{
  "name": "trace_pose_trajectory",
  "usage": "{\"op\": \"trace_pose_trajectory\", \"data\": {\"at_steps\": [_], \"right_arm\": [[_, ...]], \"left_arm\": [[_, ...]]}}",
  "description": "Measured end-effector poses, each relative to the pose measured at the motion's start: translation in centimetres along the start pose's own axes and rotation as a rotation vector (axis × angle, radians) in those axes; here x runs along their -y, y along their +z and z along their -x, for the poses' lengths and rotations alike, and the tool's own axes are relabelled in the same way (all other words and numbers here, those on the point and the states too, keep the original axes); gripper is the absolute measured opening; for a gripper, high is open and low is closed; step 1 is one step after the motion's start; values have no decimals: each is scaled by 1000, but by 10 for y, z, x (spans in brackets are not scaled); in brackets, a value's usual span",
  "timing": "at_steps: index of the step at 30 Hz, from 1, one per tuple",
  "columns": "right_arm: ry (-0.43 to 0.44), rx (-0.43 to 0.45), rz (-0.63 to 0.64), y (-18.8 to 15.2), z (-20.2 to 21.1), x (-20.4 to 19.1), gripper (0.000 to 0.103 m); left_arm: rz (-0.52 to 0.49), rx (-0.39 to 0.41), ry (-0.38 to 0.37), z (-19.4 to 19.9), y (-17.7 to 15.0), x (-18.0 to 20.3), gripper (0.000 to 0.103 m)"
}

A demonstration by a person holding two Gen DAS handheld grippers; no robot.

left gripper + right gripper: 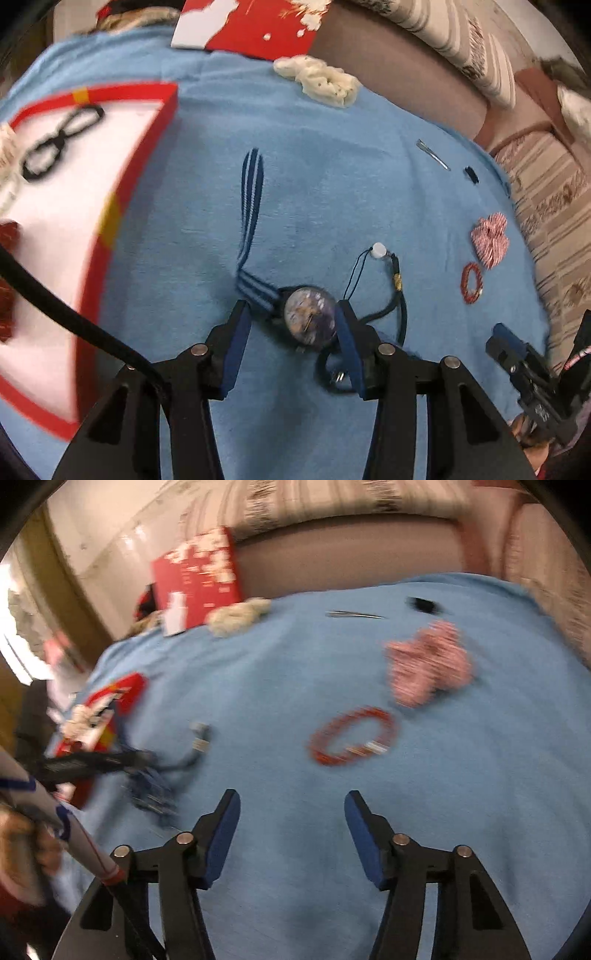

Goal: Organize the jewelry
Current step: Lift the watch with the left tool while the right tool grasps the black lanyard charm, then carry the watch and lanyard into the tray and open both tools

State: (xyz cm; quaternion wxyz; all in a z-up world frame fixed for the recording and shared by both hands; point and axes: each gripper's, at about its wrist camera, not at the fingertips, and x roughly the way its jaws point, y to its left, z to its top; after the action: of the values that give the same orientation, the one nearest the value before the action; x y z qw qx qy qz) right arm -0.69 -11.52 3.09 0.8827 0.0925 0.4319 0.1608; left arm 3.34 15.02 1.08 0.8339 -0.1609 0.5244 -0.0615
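A wristwatch [309, 318] with a blue striped strap [251, 199] lies on the blue cloth [332, 192]. My left gripper [293, 314] is open, its fingers on either side of the watch face. A black cord bracelet [384, 295] with a white bead lies just right of it. A red box [110, 206] with a white lining holds a black hair tie [59, 142] at the left. My right gripper [291, 808] is open and empty above the cloth, short of a red beaded bracelet [352, 736] and a pink scrunchie [428, 664].
A cream scrunchie [321, 79] and a red box lid [255, 26] sit at the far edge. A metal hair clip [432, 155] and a small black item [471, 174] lie at the right. A striped sofa [546, 206] borders the cloth.
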Motion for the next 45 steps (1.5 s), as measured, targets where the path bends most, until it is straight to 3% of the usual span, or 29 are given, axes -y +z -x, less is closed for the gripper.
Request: {"op": "trace_pose_trajectory", "data": {"at_steps": [1, 2, 5, 10, 11, 12, 13, 15, 19, 25, 29, 34, 39, 45], "right_arm": [[26, -9, 4, 6, -5, -6, 60], [58, -23, 11, 14, -13, -15, 58], [73, -65, 58, 32, -42, -41, 52], [34, -166, 142, 38, -98, -74, 46], [3, -163, 166, 37, -102, -80, 41], [-55, -144, 206, 35, -104, -88, 25], [-81, -140, 229, 34, -106, -93, 15], [-78, -136, 224, 35, -104, -99, 8], [-68, -87, 208, 45, -83, -104, 8], [-30, 33, 251, 73, -30, -137, 8], [26, 119, 285, 96, 4, -169, 8], [130, 180, 300, 125, 29, -208, 8], [199, 152, 332, 143, 8, -254, 8], [193, 64, 366, 137, -51, -297, 8]], "left_arm": [[17, 11, -10, -3, 2, -2, 42], [26, 20, -14, -4, 3, -3, 26], [73, 25, -115, 2, 7, -15, 13], [53, 38, -180, 21, 7, -27, 10], [47, 49, -196, 28, 7, -30, 9], [46, 58, -208, 32, 7, -33, 4], [46, 67, -226, 38, 8, -36, 1], [52, 112, -259, 54, 13, -40, 1], [56, 188, -287, 85, 20, -48, 1], [60, 298, -256, 132, 30, -69, 1], [111, 377, -226, 162, 44, -102, 1], [183, 418, -215, 171, 55, -144, 1], [277, 394, -189, 148, 71, -191, 1], [345, 345, -61, 118, 87, -234, 1]]}}
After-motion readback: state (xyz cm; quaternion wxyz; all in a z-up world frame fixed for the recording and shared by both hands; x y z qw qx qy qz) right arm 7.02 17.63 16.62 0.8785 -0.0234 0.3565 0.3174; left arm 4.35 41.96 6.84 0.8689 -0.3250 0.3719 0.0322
